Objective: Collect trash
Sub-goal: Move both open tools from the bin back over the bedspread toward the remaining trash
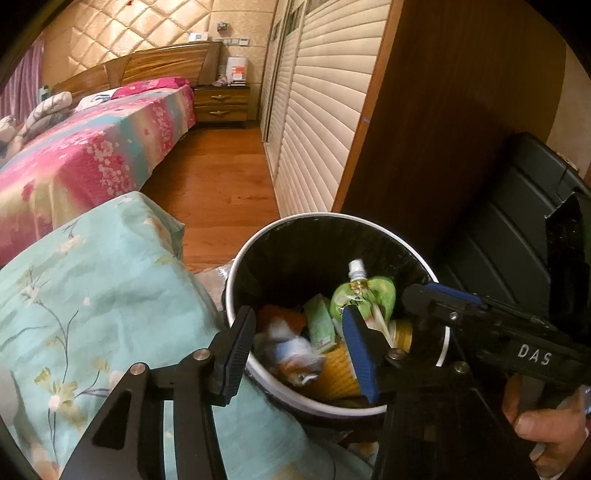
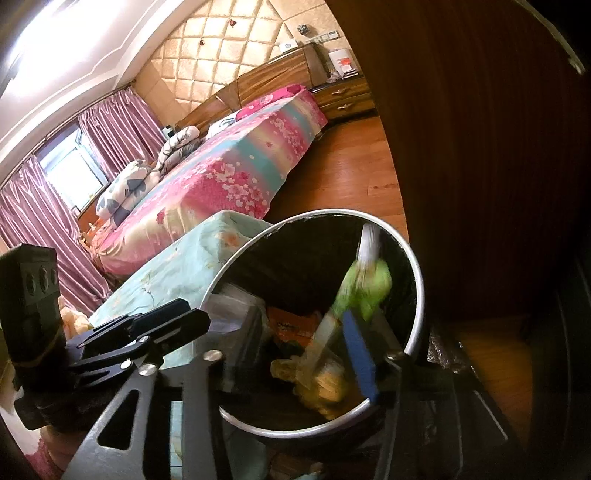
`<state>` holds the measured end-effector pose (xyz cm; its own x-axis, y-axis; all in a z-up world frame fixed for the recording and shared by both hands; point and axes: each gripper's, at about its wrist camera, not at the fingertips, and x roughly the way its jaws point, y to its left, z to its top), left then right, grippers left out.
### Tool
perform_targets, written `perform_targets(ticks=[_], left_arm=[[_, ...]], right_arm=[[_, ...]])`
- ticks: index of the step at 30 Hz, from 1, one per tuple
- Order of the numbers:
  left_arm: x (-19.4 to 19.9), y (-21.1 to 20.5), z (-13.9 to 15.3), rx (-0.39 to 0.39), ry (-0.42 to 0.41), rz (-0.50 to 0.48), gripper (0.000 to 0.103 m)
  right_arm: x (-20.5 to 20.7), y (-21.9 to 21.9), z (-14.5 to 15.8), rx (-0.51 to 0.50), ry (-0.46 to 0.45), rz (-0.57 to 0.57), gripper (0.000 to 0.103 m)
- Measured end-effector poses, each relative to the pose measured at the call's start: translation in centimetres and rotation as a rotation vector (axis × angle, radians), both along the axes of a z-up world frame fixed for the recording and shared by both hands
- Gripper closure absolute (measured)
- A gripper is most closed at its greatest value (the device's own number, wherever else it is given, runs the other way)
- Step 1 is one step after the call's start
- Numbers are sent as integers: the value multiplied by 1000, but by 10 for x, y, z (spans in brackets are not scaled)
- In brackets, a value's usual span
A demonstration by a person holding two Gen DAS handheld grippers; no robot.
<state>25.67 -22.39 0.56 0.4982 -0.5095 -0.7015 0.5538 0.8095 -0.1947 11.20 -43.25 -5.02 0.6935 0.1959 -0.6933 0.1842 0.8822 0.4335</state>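
Trash bin (image 1: 240, 273) beside cushion (image 1: 92, 295), pouch (image 1: 364, 295) inside, bed (image 1: 92, 155) behind

Green pouch (image 2: 364, 291) past the right tool's tips motion-blurred; trash (image 1: 295, 350) between the left tool's fingers smeared, unidentifiable; bin (image 2: 417, 295) bottom hidden.

Quilted wall (image 1: 122, 33), floral bed (image 1: 92, 147), wooden floor (image 1: 221, 177), pink curtains (image 2: 110, 125).

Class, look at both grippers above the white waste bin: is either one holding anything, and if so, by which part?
Nothing is held. The left gripper and right gripper stand open above the white waste bin; the green spouted drink pouch lies loose inside.
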Motion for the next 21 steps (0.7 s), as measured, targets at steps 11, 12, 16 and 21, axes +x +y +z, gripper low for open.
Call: perform_targets(ticks=[11, 12, 16, 21], left_arm=[[-28, 52, -6, -20, 13, 84, 48], [-30, 60, -6, -25, 14, 96, 47], [-40, 87, -5, -52, 25, 144, 43], [-55, 120, -1, -77, 16, 208, 43]], right_arm=[[-19, 16, 5, 36, -38, -25, 22], [-20, 20, 6, 33, -43, -25, 20], [-21, 39, 9, 20, -56, -7, 14], [-21, 62, 13, 6, -66, 17, 11]])
